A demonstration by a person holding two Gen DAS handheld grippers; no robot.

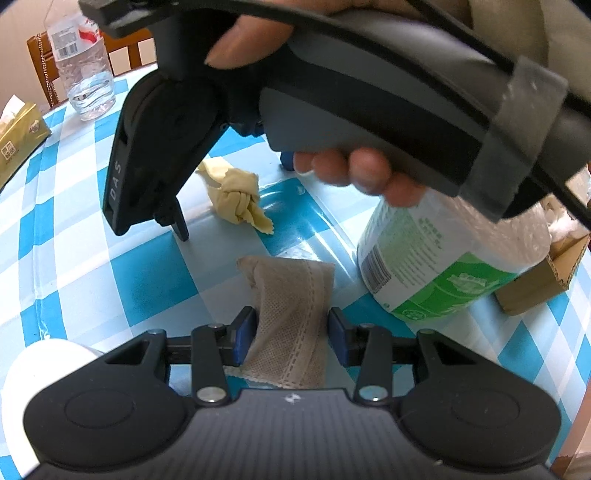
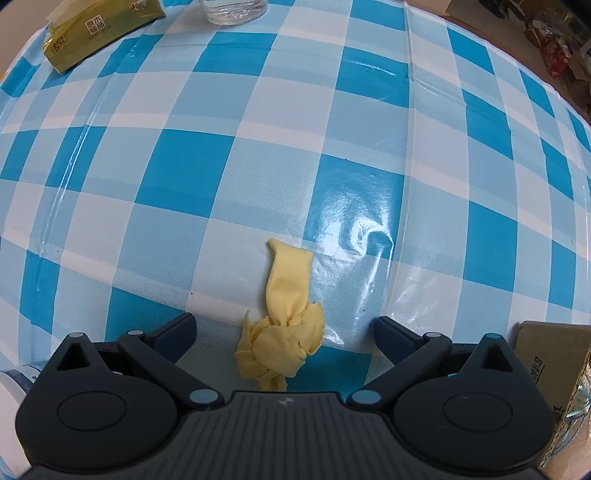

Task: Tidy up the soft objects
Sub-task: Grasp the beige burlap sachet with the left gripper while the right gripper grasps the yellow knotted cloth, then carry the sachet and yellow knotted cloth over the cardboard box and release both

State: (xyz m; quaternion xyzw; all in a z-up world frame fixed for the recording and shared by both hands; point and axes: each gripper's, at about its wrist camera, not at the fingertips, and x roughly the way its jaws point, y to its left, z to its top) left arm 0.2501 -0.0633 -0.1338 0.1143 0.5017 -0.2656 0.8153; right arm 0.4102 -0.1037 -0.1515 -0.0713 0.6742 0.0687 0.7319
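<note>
The left claw (image 1: 291, 338) pinches a beige mesh cloth (image 1: 291, 295) above the checked tabletop (image 2: 184, 184). The right claw (image 2: 284, 328) gapes wide and empty, pointing down over a knotted yellow cloth (image 2: 284, 332) lying mid-tabletop.

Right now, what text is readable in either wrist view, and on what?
"DAS": white letters on the black right gripper body, left wrist view.
"原木" over "纯品": yellow-green tissue pack, right wrist view.
Too blurred to read: green-and-white wrapped paper roll, clear plastic water bottle label, print on the brown cardboard box.
</note>
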